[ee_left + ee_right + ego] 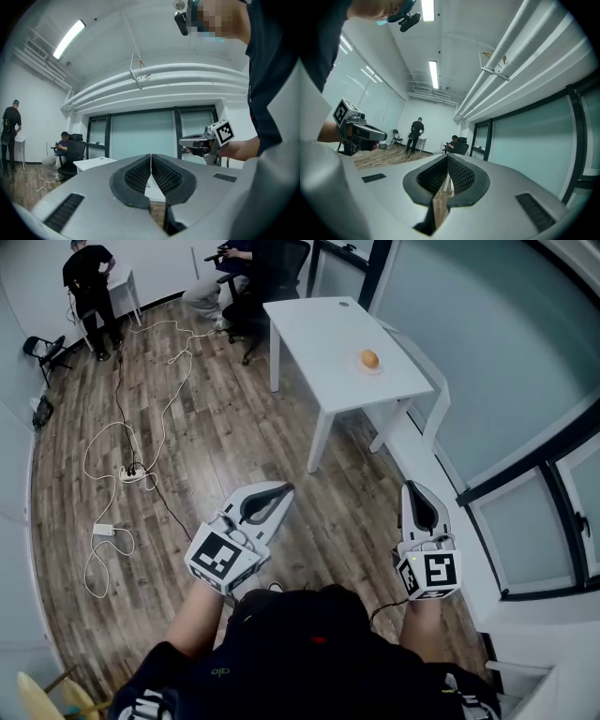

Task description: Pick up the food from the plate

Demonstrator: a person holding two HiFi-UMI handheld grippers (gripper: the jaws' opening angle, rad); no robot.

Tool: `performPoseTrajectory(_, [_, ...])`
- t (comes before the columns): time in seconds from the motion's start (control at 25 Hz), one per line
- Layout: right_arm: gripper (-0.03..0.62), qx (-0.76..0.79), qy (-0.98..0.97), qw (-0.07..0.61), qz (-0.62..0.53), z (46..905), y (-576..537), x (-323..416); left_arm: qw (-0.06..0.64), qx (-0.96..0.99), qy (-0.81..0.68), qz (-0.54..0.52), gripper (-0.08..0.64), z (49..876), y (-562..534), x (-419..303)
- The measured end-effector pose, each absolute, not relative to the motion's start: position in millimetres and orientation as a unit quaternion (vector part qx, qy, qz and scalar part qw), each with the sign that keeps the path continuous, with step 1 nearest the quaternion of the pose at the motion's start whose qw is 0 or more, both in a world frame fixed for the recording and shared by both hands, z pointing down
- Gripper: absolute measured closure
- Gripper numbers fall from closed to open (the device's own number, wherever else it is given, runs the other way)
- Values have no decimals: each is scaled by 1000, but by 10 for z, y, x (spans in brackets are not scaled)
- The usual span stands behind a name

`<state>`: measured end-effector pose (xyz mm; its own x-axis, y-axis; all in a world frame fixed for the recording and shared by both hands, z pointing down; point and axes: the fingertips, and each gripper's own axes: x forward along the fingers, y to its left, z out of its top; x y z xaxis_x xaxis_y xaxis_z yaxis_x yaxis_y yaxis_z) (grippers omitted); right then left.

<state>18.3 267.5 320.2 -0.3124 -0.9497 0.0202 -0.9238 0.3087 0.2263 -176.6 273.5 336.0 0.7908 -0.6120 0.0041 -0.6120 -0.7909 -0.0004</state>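
nearest: the wearer's dark shirt point(300, 652), arms out low over the wood floor point(216, 427). left gripper point(281, 489) has its jaws pressed together, ribbed pads meeting, nothing between them. right gripper point(412, 486) is likewise closed and empty. both are well apart from the work. far row, left to right: a cable point(112, 442) looping across the boards to a power strip point(133, 474), then the white table point(319, 343) and, toward its right side, a pale plate point(379, 367) holding one piece of food point(369, 359) and nothing else. the food is small, round and orange-brown; too small to tell fruit from bun. judgement: light, smooth and rounded, likely to roll or slip, possibly soft, so close gently. best hold is across its widest part, pads on opposite sides, coming down from above clear of the plate rim. jaws must open first.
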Motion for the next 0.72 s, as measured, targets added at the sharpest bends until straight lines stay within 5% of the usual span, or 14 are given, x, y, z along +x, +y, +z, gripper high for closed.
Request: performPoseTrajectory(0.72, [568, 569, -811, 97, -92, 3359, 1211, 394, -3, 945, -327, -1, 535, 3476, 1438, -1547])
